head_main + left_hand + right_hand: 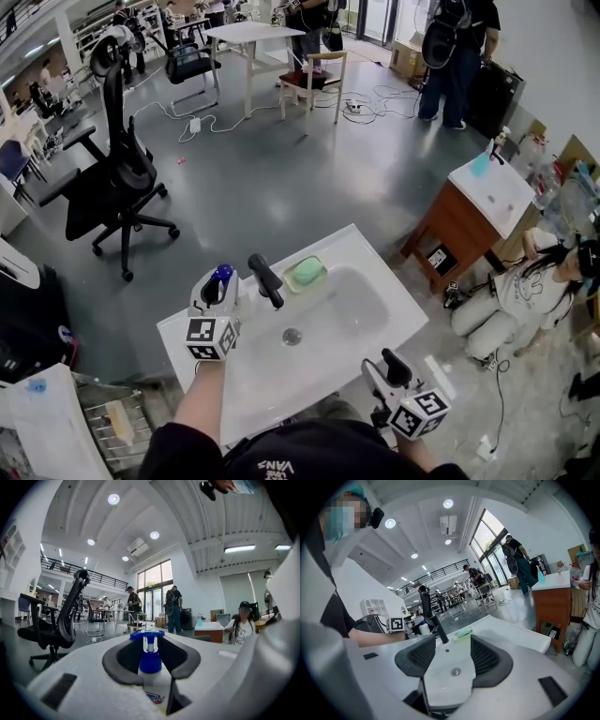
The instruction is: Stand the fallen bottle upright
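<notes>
The sink [370, 267] is a glossy white rectangular slab with a shallow rounded bowl and a small round metal drain [292, 336]. At its back rim stands the faucet [265, 278], matte black, a slim post with a slanted lever. Just to the right of the faucet lies a pale green, soft-cornered soap bar [305, 273].

The left gripper [214, 298] is just to the faucet's left, over the sink's back corner. It has a smooth white shell, dark rubbery pads and a cube of square markers at the rear. In the left gripper view its jaws [151, 644] are drawn in close and clamp the bottle [150, 662] from both sides.

The bottle has a white plastic body with a printed label partly hidden low between the pads, a round blue collar and a flat blue pump head on a thin white stem. It stands with the pump head uppermost. From above, its blue top [221, 274] pokes out ahead of the left gripper, beside the faucet. Whether its base touches the sink rim cannot be told.

The right gripper [392, 367] is well in front of the faucet, at the sink's near right edge. Its ribbed dark pads [487, 656] stand wide apart with nothing between them, only the bowl and faucet beyond.
</notes>
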Demonstrator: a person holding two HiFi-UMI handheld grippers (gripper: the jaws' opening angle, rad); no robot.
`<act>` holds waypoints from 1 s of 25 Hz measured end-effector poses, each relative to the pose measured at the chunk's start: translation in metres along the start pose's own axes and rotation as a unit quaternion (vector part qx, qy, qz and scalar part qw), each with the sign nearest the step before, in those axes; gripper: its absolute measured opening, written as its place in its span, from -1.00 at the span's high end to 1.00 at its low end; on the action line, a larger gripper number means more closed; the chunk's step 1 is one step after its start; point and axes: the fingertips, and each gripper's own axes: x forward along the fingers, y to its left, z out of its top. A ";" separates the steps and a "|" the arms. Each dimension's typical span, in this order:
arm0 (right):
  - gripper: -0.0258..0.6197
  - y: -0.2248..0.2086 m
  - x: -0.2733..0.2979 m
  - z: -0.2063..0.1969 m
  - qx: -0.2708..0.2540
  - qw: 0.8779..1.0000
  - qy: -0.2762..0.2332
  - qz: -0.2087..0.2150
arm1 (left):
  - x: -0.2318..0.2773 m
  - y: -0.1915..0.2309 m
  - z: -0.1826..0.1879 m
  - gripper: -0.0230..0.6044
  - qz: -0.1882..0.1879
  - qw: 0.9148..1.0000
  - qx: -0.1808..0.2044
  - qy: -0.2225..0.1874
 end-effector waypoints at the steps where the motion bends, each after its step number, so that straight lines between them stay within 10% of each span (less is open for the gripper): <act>1: 0.25 0.000 -0.001 0.000 0.000 1.000 0.001 -0.002 | 0.001 -0.001 -0.001 0.59 -0.001 1.000 0.000 -0.003; 25: 0.24 0.003 0.003 -0.007 -0.002 1.000 0.019 -0.002 | -0.004 -0.010 -0.013 0.59 -0.019 0.999 0.019 -0.041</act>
